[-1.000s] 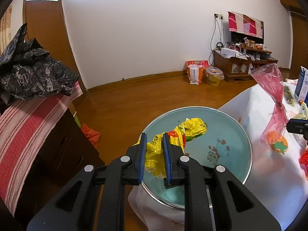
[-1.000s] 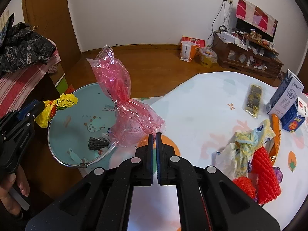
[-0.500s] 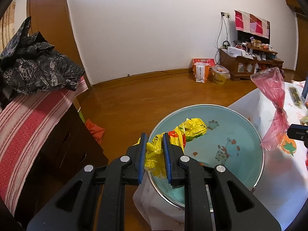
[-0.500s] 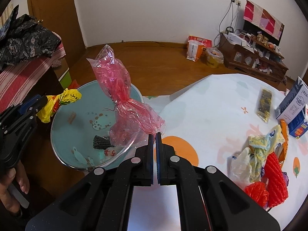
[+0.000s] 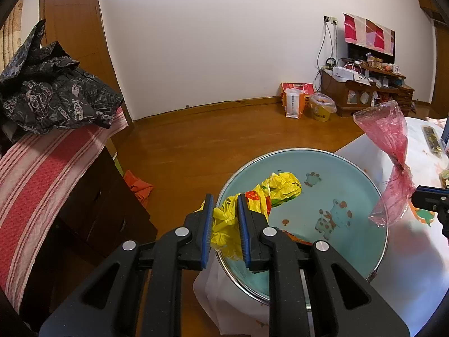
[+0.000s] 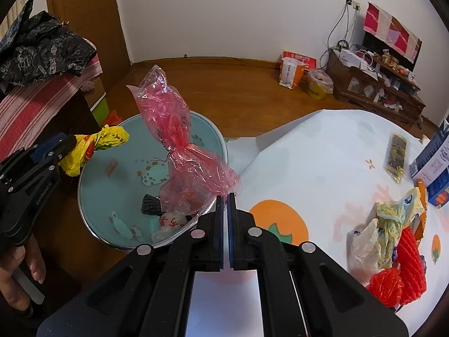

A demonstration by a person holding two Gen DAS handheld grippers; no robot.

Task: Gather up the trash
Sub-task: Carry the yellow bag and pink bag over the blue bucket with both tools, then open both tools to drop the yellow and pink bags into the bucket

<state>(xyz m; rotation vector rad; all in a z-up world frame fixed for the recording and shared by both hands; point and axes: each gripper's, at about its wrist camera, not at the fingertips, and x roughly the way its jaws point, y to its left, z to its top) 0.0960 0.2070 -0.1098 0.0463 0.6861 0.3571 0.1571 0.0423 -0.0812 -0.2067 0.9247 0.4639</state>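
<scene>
- Spill risk: your left gripper [image 5: 226, 219] pinches the yellow wrapper [image 5: 269, 193] over the basin [image 5: 362, 168] rim; release early and it falls outside.
- Your right gripper [image 6: 225, 205], jaws pressed together on the pink bag [image 6: 179, 151] corner, could lose it beside the basin.

basin [image 6: 84, 213]: at the left edge of the worktop [image 6: 322, 163], partly past it
scraps [image 6: 165, 219]: in the basin, near side
twisted bag [image 6: 179, 146]: over the basin's right rim
crumpled wrapper [image 5: 269, 193]: over the basin's left rim
trash heap [image 6: 393, 241]: on the worktop, far right of the basin
cartons [image 6: 435, 168]: behind the heap
</scene>
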